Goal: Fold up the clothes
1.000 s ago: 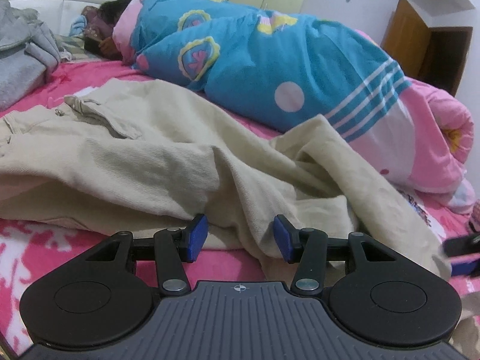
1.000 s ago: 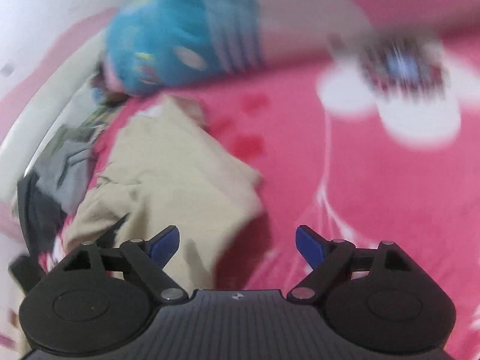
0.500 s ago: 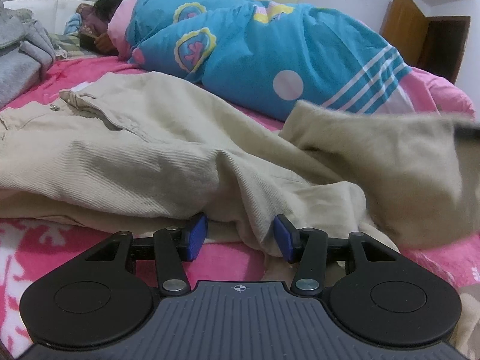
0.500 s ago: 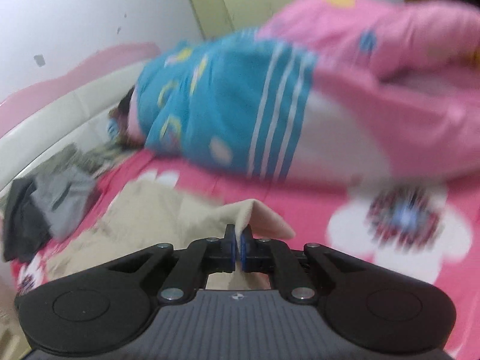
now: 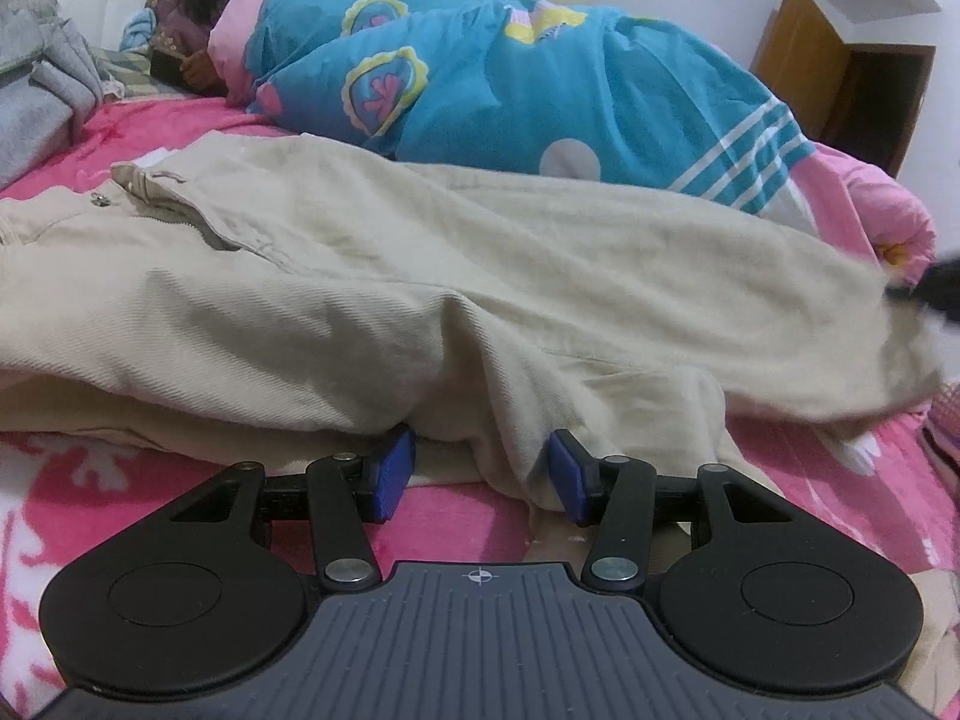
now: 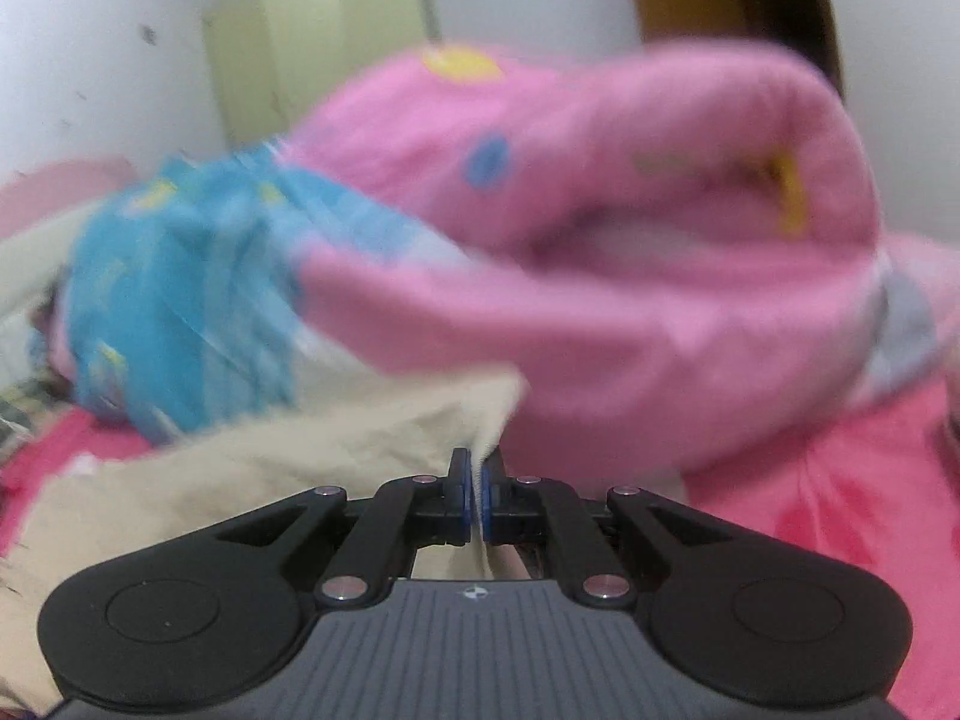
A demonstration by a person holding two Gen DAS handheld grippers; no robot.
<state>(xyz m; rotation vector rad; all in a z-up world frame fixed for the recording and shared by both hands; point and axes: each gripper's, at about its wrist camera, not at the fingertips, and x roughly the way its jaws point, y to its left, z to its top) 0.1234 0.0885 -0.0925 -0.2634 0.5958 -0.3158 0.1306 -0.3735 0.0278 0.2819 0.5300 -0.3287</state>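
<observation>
1. The beige trousers (image 5: pixel 372 276) are spread on the pink bed (image 5: pixel 90 480), long axis running left to right, waistband far left.
2. One leg end, at the right, is pinched by the right gripper (image 6: pixel 478 495), its pads pressed together on cloth.
3. The left gripper (image 5: pixel 477 471) is spread, just short of the near crumpled fold.
4. The cloth looks thick, ribbed and creased.

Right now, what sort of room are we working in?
Most likely a home bedroom: the beige trousers lie on a bed with a pink sheet, a person lies under a blue quilt, and a wardrobe stands behind.
</observation>
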